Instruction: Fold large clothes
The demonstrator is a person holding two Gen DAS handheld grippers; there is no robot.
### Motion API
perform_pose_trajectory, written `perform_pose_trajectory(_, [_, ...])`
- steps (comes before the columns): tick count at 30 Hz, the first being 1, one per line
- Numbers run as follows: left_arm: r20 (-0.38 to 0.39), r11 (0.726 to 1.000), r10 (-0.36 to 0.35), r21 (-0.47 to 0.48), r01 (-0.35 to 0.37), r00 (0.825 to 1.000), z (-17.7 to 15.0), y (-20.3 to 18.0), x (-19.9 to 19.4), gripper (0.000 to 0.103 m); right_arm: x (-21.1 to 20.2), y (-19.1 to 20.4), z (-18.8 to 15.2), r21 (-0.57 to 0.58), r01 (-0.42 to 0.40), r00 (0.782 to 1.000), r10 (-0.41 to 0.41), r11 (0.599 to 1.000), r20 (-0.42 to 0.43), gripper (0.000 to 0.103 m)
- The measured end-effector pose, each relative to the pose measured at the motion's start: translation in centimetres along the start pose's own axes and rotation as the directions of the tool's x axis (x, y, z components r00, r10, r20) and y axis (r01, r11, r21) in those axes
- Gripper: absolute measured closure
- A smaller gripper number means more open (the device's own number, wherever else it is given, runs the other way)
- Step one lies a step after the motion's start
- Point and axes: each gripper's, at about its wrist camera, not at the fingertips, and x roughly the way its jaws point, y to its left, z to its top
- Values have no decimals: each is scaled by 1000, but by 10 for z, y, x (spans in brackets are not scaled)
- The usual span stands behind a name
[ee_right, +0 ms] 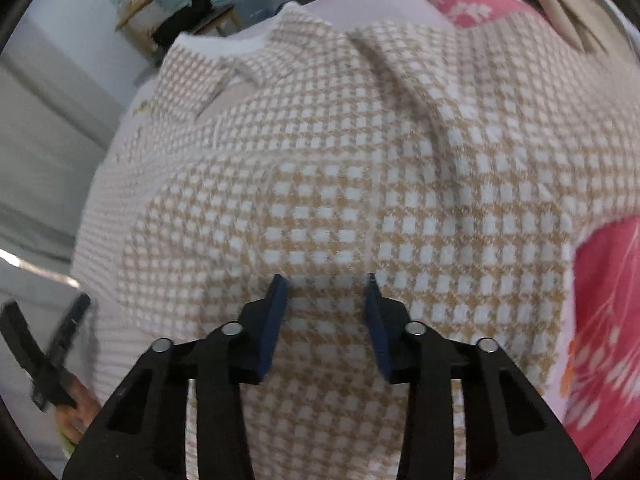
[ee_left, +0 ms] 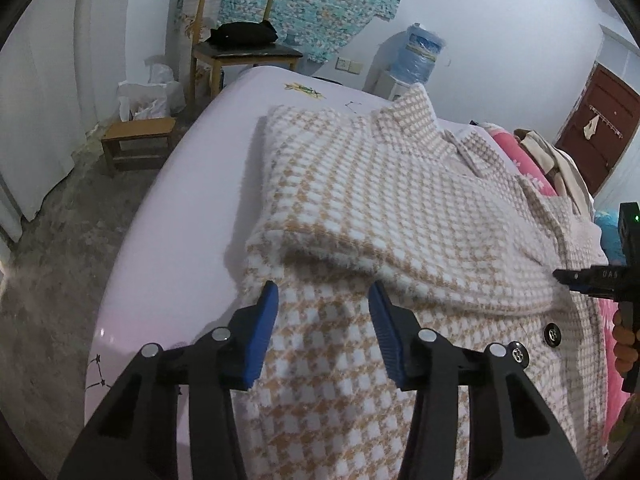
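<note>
Both tongs, left gripper point(ee_left: 323, 300) and right gripper point(ee_right: 326, 294), stand half spread over the checked coat point(ee_left: 380, 200) on the bed point(ee_left: 180, 200), pinching nothing. Next: nip the hem at six o'clock, fold toward twelve.

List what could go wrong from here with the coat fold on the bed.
1. Both the left gripper and right gripper hover over flat houndstooth coat fabric, so the jaws may pinch one layer only and undo the fold.
2. The coat's near part hangs past the bed edge, so it may slide off.
3. The jaws may snag a button.
</note>
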Motion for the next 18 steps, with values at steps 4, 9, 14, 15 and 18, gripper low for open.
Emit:
perform_pose_trajectory(4, [6, 1000, 7, -7, -7, 1000, -1, 1, 0, 60, -3, 1, 12, -32, 30, 1000, -30, 999, 6, 97])
perform_pose_trajectory(9, [7, 1000, 2, -28, -2, 1000, 1, 6, 1, 66, -38, 19, 45, -76, 43, 988, -32, 996, 149, 98])
perform_pose_trajectory(14, [5, 999, 2, -33, -2, 1000, 0, 7, 1, 68, -54, 31, 68, -119, 126, 953, -86, 985, 292, 98])
perform_pose_trajectory(15, [5, 999, 1, -32, -1, 1000, 0, 7, 1, 68, -48, 29, 68, -128, 153, 949, -109, 980, 295, 98])
perform_pose_trajectory(18, [4, 999, 0, -34, 0, 1000, -1, 7, 1, 69, -19, 14, 67, -128, 189, 962, -157, 974, 224, 98])
